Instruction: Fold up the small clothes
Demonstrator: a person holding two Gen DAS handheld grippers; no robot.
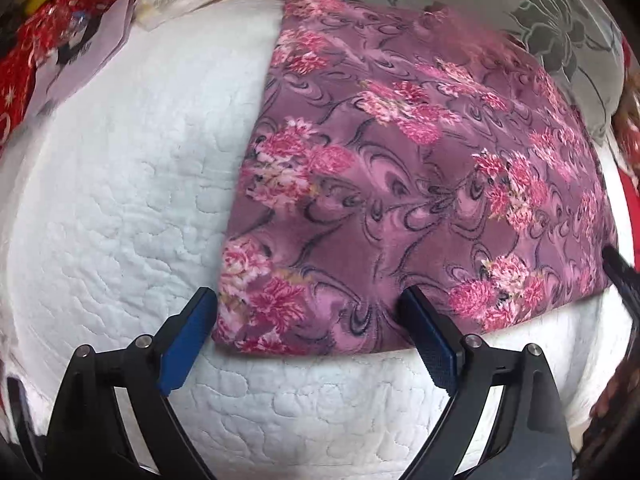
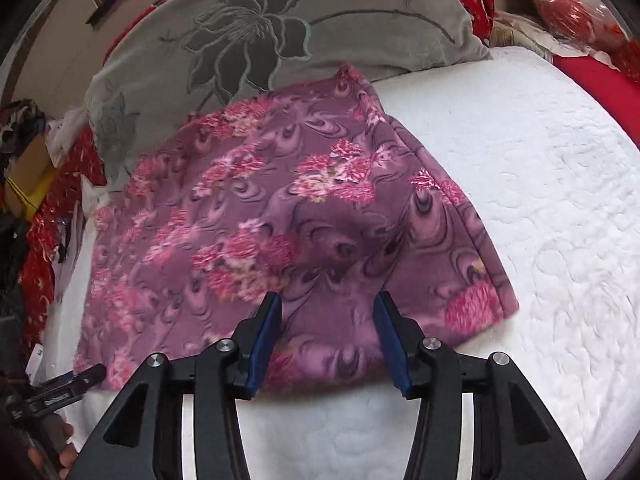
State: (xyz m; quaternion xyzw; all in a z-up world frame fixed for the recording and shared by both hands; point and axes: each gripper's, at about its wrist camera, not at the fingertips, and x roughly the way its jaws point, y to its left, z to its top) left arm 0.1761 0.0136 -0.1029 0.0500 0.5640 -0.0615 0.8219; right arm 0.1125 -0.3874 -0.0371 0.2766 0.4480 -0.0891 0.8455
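Observation:
A purple fleece garment with pink flowers (image 1: 400, 184) lies flat on the white quilted mattress (image 1: 120, 200). My left gripper (image 1: 308, 300) is open, its blue pads either side of the garment's near left corner, just above it. In the right wrist view the garment (image 2: 280, 220) lies spread out, with a fold ridge on its right part. My right gripper (image 2: 328, 304) is open over the garment's near edge, holding nothing. The left gripper's tip (image 2: 76, 380) shows at the garment's near left corner. The right gripper's finger (image 1: 620, 276) shows at the right edge of the left wrist view.
A grey pillow with a dark flower pattern (image 2: 280, 24) lies behind the garment. Red patterned fabric (image 1: 24, 64) and papers (image 1: 88, 44) lie at the mattress's far left. Bagged items (image 2: 572, 8) sit at the far right. White mattress (image 2: 540, 200) extends right of the garment.

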